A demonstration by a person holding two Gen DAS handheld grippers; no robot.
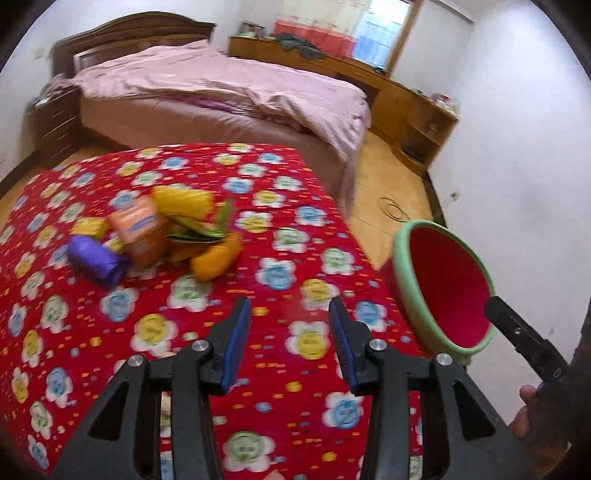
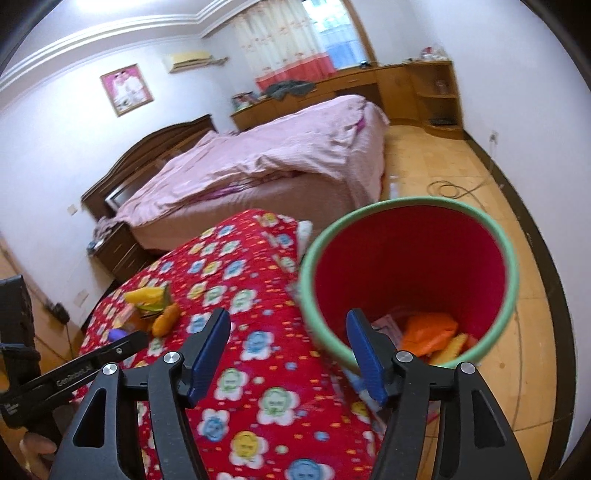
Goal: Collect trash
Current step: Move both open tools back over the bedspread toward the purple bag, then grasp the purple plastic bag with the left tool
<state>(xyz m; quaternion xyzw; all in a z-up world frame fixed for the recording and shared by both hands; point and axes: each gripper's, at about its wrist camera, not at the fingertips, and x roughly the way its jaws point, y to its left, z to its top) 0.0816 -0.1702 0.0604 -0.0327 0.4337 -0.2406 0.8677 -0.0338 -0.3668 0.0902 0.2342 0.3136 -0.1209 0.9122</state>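
While both grippers hang empty over the near part of the table, the task stands partly done. Left gripper (image 1: 291, 314): jaws parted, nothing between the blue pads, only cloth below. Right gripper (image 2: 288, 328): jaws spread wider, also empty, poised at the table's right edge beside the bin (image 2: 509, 266).

Bin: red inside, green rim, just off the right edge of the table. It already holds an orange wrapper (image 2: 428, 332) and some yellow and pink scraps at the bottom.

Remaining trash: a pile (image 1: 159, 236) toward the far left of the table, well apart from both grippers. In it: a purple crumpled wrapper (image 1: 98, 260), an orange carton (image 1: 142, 229), a small yellow packet (image 1: 90, 227), a yellow toy corn (image 1: 183, 201) with green leaves, and an orange-yellow oblong piece (image 1: 218, 256). Items touch and overlap; frames are blurred, so finer detail is unreadable.

Judgement on the step in hand: a reach back to the pile for the next piece. The oblong piece lies nearest and most exposed; taking it first across its narrow side should avoid dragging neighbours. The carton looks wide for the left gripper's present gap, so the jaws should part further before descent. The purple wrapper is soft; pinch low so it does not slip.

Surface: red cloth (image 1: 295, 406) printed with flowers, covering the table, slightly soft-looking; pads may snag it if they come down too deep.

Room: bed (image 1: 221, 88) with pink cover beyond the table's far edge, wooden cabinets (image 1: 406, 96) along the wall, curtained window (image 2: 314, 33), wooden floor (image 2: 443, 166) with a coiled cable (image 2: 448, 189).
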